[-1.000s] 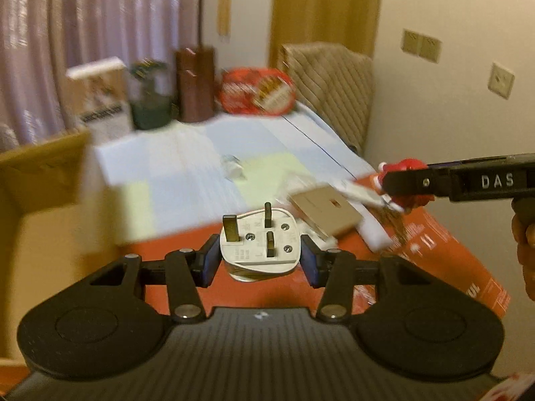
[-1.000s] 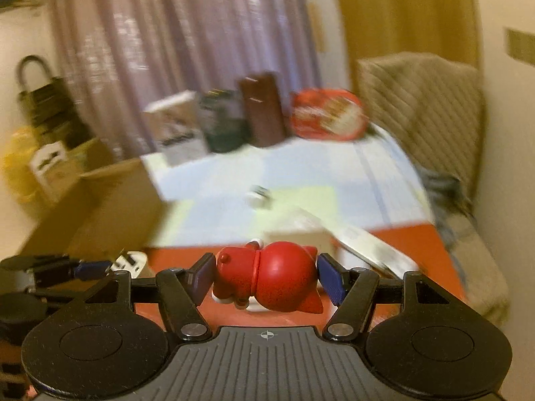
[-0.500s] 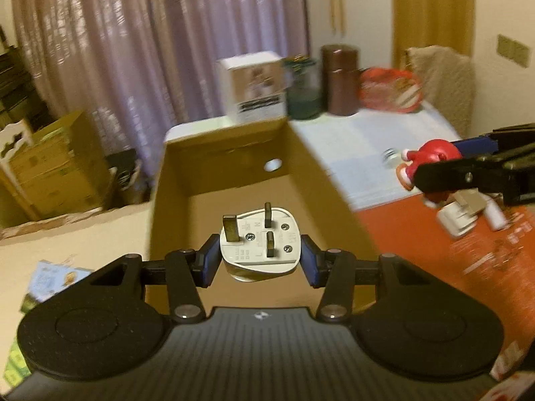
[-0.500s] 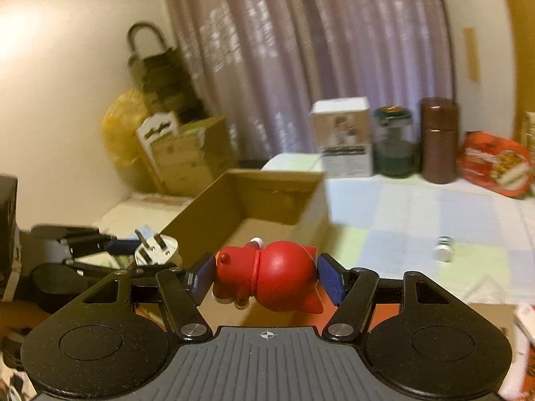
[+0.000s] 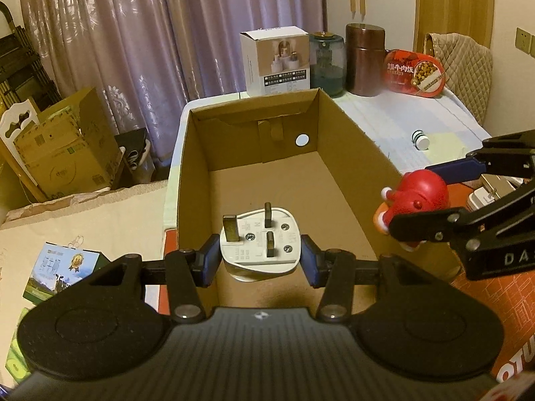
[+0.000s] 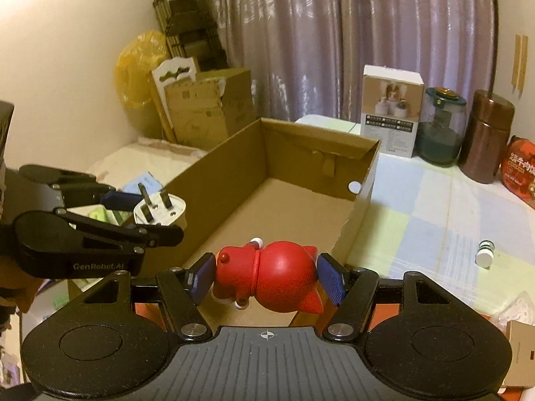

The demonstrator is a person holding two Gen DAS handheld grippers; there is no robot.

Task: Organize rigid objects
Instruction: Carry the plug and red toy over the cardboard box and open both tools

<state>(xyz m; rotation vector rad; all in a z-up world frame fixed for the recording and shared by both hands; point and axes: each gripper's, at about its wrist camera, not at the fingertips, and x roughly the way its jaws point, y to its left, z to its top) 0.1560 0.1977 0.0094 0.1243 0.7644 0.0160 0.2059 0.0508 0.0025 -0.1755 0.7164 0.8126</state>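
My left gripper (image 5: 260, 256) is shut on a white three-pin plug (image 5: 259, 245), held over the near end of an open cardboard box (image 5: 347, 127). The plug also shows in the right wrist view (image 6: 160, 211), at the box's left wall. My right gripper (image 6: 265, 279) is shut on a red cat figurine (image 6: 267, 275), held over the box's near right corner. The figurine also shows in the left wrist view (image 5: 414, 205), just right of the box wall. The box (image 6: 366, 170) looks empty inside.
On the table beyond the box stand a white carton (image 5: 276, 60), a glass jar (image 5: 327, 63), a brown canister (image 5: 364, 58) and a red food tin (image 5: 414, 73). A small white cap (image 6: 485, 254) lies on the checked cloth. Cardboard boxes (image 5: 63, 147) stand on the floor at left.
Both grippers have swung left from the orange surface and its clutter to the open cardboard box, each still holding its object.
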